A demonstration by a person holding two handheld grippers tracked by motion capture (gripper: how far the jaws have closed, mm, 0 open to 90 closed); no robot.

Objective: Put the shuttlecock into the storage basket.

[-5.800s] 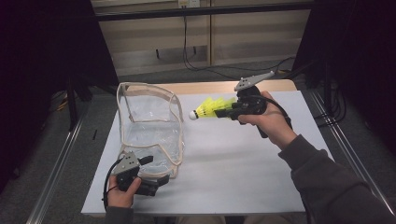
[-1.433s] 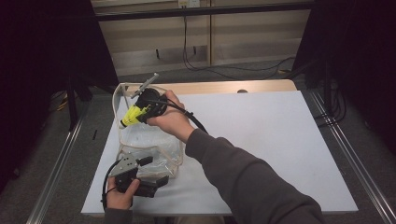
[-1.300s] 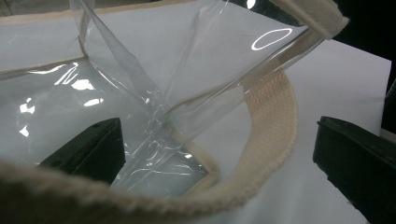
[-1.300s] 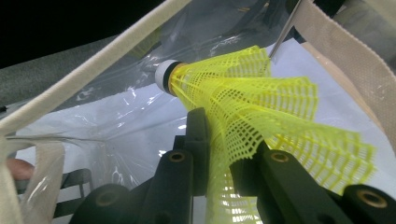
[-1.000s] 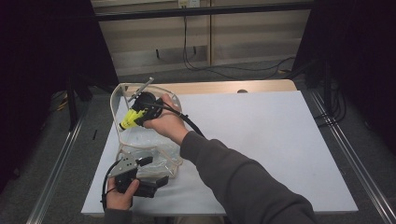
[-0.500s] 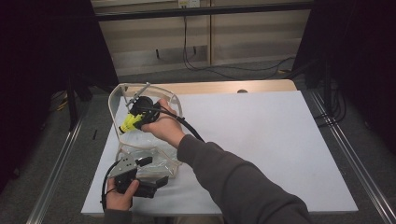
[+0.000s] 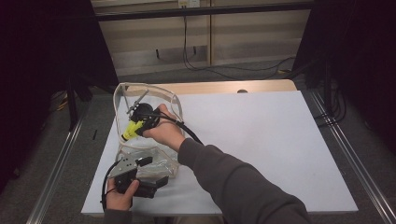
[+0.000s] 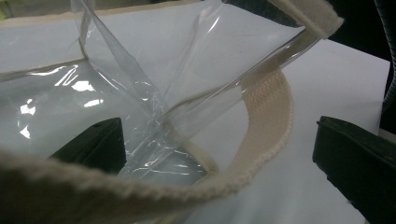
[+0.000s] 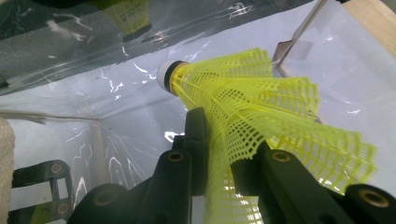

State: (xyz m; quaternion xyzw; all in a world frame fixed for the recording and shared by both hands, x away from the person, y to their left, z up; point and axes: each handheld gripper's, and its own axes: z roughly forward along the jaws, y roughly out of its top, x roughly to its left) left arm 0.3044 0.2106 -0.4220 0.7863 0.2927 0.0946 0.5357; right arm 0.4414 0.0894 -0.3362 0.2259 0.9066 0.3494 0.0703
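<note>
A clear plastic bag [image 7: 122,91] with beige trim stands open at the left of the white table [image 7: 261,140]. My right gripper [image 7: 140,122] reaches down into the bag, shut on the yellow mesh skirt of a shuttlecock [image 7: 130,131]. In the right gripper view the shuttlecock [image 9: 243,102] points its white cork at the bag's floor, pinched by the right gripper [image 9: 224,135]. My left gripper [image 7: 154,171] sits at the bag's near edge. In the left gripper view, that gripper [image 8: 224,154] is open, straddling the bag's clear wall and beige strap [image 8: 271,107].
A wooden strip [image 7: 224,86] shows past the table's far edge. Metal rails [image 7: 345,149] run along both sides of the table, and cables [image 7: 219,65] lie on the floor behind. The person's right sleeve [image 7: 233,177] crosses the table's near middle.
The right gripper carried the shuttlecock from over the table's right side into the bag, and over the last second sank a little deeper. The left gripper stayed put.
</note>
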